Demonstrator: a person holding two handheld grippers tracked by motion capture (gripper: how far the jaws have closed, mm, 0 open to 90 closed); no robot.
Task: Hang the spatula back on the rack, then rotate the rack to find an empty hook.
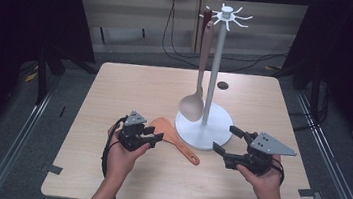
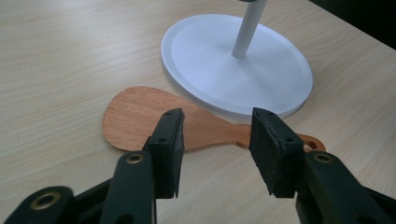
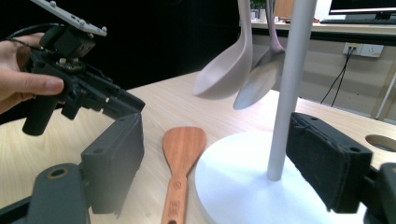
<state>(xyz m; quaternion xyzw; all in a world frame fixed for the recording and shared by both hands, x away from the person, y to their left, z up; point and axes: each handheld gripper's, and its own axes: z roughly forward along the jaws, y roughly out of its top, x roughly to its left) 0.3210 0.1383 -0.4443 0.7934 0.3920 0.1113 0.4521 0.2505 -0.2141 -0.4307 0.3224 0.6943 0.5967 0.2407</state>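
A white utensil stand (image 1: pixel 212 68) with a round base (image 2: pixel 261 79) and hooked top rises at the table's middle. A pale ladle (image 1: pixel 194 101) hangs from it beside the pole (image 3: pixel 289 88); the right gripper view shows a second spoon (image 3: pixel 259 81) hanging behind the ladle (image 3: pixel 224 70). A reddish wooden spatula (image 1: pixel 175 140) lies flat left of the base. My left gripper (image 1: pixel 154 138) is open just above the blade of the spatula (image 2: pixel 149 119), nothing between its pads. My right gripper (image 1: pixel 227 139) is open at the base's right rim, empty, with the spatula (image 3: pixel 182 158) ahead of it.
The light wooden table (image 1: pixel 130 89) has a round cable hole (image 1: pixel 223 85) behind the stand. Dark curtains hang at both sides, and cables trail on the floor beyond the far edge. Bare tabletop lies to the left and at the back.
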